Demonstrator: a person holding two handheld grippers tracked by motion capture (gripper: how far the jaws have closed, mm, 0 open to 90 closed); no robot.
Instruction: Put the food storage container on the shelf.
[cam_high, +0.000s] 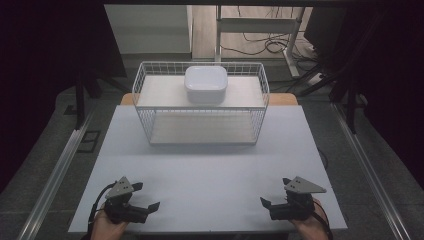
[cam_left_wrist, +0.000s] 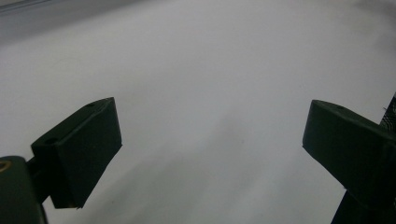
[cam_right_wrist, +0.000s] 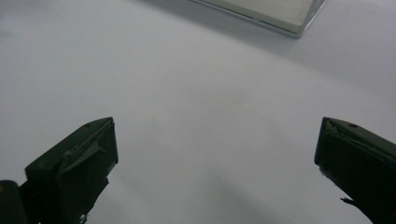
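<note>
from the high view, my left gripper (cam_high: 145, 197) sits at seven o'clock on the table (cam_high: 210, 170), my right gripper (cam_high: 272, 195) at five, the white lidded box (cam_high: 205, 84) atop the wire rack (cam_high: 200, 107) at twelve. left gripper view: jaws spread, nothing between. right gripper view: jaws spread, rack base (cam_right_wrist: 275, 13) at one o'clock.

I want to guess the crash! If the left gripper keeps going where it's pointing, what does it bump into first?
Probably the right gripper. The left gripper points across the near table, with bare white surface between them. The wire rack stands farther back, off that line. Depth is uncertain.
</note>
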